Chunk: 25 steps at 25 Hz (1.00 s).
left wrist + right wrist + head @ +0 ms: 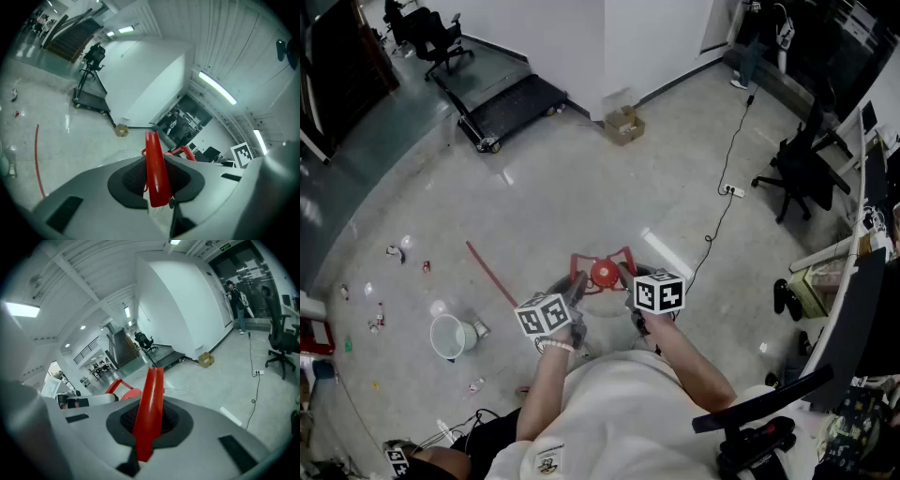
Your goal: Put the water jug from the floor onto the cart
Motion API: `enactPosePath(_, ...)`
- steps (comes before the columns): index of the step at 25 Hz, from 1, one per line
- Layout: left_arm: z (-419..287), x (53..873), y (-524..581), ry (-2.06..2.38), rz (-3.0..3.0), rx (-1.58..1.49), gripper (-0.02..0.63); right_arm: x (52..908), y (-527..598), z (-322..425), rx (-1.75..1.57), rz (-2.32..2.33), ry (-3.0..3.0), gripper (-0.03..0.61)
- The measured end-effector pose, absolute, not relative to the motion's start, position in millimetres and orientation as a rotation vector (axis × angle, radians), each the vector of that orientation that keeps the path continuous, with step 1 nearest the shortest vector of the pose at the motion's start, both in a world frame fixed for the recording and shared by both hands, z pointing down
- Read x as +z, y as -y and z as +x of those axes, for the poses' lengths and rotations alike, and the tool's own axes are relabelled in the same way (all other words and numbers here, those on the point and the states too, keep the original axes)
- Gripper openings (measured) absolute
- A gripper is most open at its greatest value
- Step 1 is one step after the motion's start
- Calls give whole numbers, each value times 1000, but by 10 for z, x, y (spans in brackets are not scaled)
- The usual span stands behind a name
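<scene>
Red handle [156,171] of the water jug [603,274] is clamped in the fingers of both left gripper [158,187] and right gripper [146,425].

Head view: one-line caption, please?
Left gripper and right gripper each clamp the red handle of the water jug.

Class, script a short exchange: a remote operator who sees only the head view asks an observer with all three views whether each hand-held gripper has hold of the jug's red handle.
Operator: From above I can't read the jaws. Is the left one gripping?
Observer: Yes. The left hand-held gripper has its jaws shut on a red handle strip.
Operator: And the right?
Observer: The right hand-held gripper is also shut on a red strip of that handle.
</scene>
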State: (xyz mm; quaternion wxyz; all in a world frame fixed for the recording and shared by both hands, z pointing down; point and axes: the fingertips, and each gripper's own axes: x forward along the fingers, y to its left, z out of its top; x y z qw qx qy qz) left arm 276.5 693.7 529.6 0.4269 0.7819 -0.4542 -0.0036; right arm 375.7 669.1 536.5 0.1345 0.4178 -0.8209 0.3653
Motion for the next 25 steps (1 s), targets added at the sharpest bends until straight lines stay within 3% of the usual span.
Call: enactPosePath(25, 2693, 5275, -7029, 1137, 1938, -39, 81, 5360, -6763, 3704, 1067, 1203, 2367, 21)
